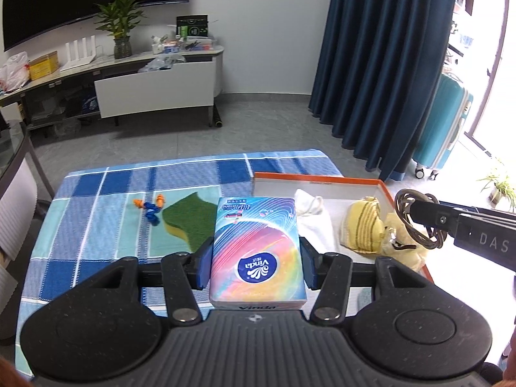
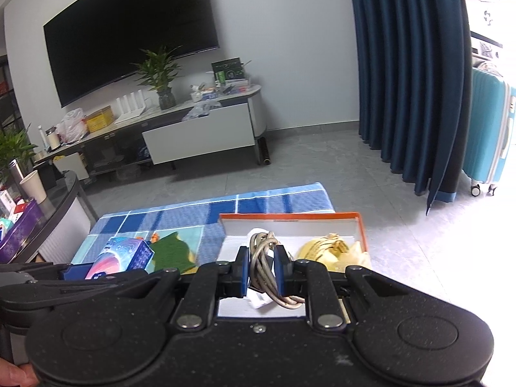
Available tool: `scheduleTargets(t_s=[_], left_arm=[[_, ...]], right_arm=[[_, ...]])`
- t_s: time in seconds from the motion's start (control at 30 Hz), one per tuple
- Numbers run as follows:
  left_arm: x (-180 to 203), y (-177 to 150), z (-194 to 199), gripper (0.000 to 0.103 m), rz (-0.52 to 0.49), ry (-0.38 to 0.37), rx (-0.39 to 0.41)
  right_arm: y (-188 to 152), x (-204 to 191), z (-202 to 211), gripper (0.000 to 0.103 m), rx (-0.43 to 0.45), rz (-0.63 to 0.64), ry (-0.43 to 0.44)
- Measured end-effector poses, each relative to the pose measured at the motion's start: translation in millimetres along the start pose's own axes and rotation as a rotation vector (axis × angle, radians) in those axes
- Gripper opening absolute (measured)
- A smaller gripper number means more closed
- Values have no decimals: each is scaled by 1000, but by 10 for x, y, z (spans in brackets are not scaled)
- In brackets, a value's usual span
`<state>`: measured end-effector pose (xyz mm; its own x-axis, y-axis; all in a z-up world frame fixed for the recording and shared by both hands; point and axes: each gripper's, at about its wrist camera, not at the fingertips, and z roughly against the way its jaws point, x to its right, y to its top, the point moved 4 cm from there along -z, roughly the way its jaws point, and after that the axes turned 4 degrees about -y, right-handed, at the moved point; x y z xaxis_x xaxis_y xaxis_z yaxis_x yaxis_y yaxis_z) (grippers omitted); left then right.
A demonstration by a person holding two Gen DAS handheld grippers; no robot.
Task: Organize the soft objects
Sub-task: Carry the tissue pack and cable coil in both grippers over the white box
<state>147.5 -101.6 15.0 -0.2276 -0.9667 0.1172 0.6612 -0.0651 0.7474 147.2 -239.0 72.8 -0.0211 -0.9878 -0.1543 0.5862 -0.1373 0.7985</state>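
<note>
A tissue pack (image 1: 258, 251) is clamped between the blue fingers (image 1: 203, 266) of the left gripper (image 1: 256, 266) at the lower centre of the left wrist view, with the pack's far end reaching out over the checked blue cloth (image 1: 96, 225) that covers the tabletop. A coiled grey cable (image 2: 266, 267) is pinched between the fingers of the right gripper (image 2: 262, 271), which are drawn nearly together on it; in the right wrist view the coil is seen at the centre, held over the near part of an orange-rimmed box (image 2: 290, 217). In the left wrist view the same cable is seen at the right edge, hanging from the dark tip of the right gripper above the box's right side. Inside the box, a white cloth (image 1: 314, 216) is laid at the left and a yellow striped knitted item (image 1: 364, 225) at the right, with a pale yellow soft thing just beside it. On the cloth to the left of the box, a green-topped sponge (image 1: 190, 221) is seen, and just left of it a small blue and orange item (image 1: 151, 208), too small to be told. The two grippers are held side by side, the left one appearing at the lower left of the right wrist view.
</note>
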Motion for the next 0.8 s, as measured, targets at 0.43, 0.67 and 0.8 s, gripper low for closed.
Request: scheduleTargets(t_s=[0.43, 0.67, 0.8], left_arm=[[238, 24, -123, 53, -40, -43, -13], [352, 12, -198, 53, -61, -61, -26], [406, -1, -240, 53, -70, -69, -35]], right_arm=[[15, 216, -14, 21, 0, -25, -26], [26, 270, -44, 21, -2, -34, -33], [27, 285, -64, 21, -5, -36, -38]])
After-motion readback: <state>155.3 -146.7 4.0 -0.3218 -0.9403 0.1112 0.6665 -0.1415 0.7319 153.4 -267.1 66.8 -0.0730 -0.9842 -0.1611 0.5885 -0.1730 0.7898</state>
